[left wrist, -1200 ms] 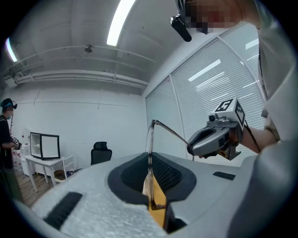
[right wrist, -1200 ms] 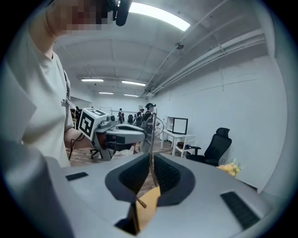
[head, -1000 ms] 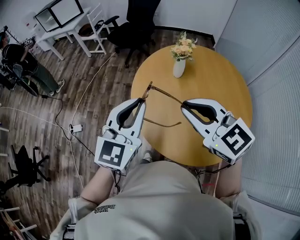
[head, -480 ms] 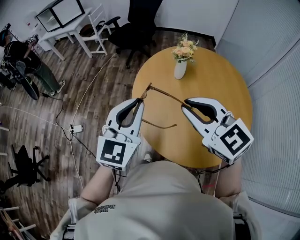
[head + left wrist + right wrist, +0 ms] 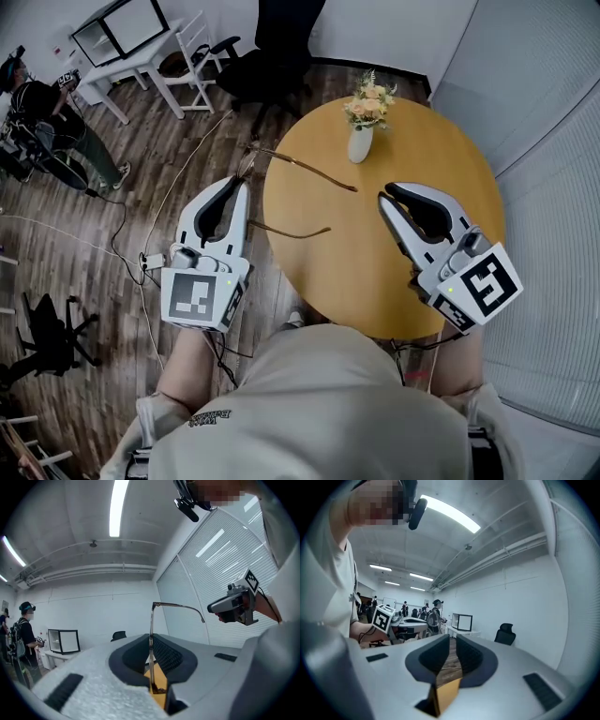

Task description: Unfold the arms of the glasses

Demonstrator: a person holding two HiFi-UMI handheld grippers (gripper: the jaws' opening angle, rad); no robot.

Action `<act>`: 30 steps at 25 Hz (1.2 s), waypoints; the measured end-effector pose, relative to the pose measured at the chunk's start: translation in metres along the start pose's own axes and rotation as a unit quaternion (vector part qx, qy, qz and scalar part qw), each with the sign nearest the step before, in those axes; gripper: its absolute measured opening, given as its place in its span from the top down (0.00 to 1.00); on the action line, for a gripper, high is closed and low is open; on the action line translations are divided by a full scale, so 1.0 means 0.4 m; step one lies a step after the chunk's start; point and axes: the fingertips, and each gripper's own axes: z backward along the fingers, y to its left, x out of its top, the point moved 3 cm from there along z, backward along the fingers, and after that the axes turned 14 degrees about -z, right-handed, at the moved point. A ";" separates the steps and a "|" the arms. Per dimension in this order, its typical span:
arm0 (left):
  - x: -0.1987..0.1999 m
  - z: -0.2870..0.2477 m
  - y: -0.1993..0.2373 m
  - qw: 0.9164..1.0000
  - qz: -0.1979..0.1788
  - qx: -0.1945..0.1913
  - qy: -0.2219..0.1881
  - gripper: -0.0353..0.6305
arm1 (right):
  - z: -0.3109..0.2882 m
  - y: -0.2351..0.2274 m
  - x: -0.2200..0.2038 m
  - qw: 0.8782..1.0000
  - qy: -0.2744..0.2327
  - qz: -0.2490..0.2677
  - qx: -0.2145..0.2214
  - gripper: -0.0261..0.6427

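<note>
Jaws of the left gripper [image 5: 237,186] are closed on the front of the thin brown-framed glasses [image 5: 305,169]. They pinch it somewhere between the two hinges, so the front stands across the jaws and both arms are free to swing. Jaws of the right gripper [image 5: 385,199] stand a little apart with nothing between them. I judge it is empty because no arm needs pushing now.

The glasses hang in the air at the left edge of the round yellow wooden surface [image 5: 375,272], without touching it and partly over the floor. Both thin arms point away from the front, across the surface toward the right gripper, so to me they look already unfolded. Holding by the front keeps the hinges clear.

Further back, a white vase with flowers [image 5: 359,141] stands on the surface, well apart from the glasses.
</note>
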 end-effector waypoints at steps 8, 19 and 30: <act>0.074 0.020 0.115 0.995 0.079 0.026 -0.057 0.89 | 0.050 -0.021 0.107 0.995 -0.080 0.003 -0.064 0.89; 0.128 0.046 0.141 0.996 0.015 0.042 -0.076 0.89 | 0.133 -0.037 0.184 0.978 -0.161 0.010 -0.133 0.91; 0.026 0.034 0.065 0.999 0.040 0.006 -0.033 0.89 | 0.082 -0.056 0.033 0.985 -0.091 -0.019 -0.146 0.91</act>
